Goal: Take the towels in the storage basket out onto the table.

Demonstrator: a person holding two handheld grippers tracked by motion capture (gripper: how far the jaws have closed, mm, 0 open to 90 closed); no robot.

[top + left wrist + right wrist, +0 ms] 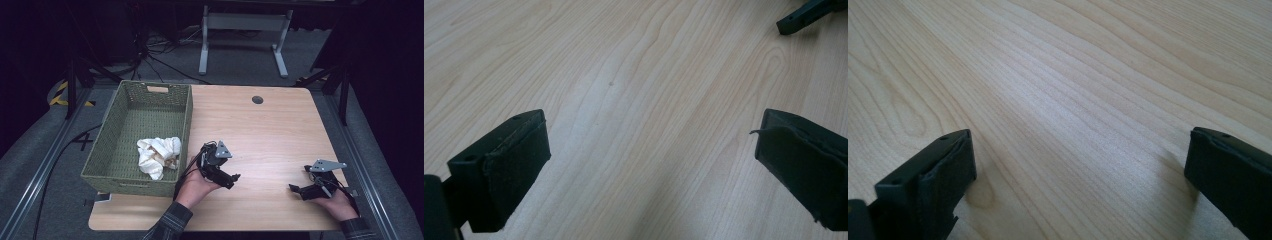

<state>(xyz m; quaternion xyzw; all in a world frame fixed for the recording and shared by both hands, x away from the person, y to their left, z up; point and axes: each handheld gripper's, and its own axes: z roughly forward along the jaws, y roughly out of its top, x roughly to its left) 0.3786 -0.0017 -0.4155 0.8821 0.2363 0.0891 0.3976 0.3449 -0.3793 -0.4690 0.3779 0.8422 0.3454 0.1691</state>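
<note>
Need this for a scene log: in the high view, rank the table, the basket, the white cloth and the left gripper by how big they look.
1. table
2. basket
3. white cloth and left gripper: these look close in size; the cloth seems slightly larger, though the hand hides part of the gripper, so that order is unsure.

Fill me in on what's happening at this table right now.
A person sits at a wooden table with a two-jaw gripper in each hand. The left gripper and the right gripper are both low over bare wood, jaws wide apart, holding nothing. A crumpled white cloth lies inside the green woven basket at the table's left side, near the left gripper.
</note>
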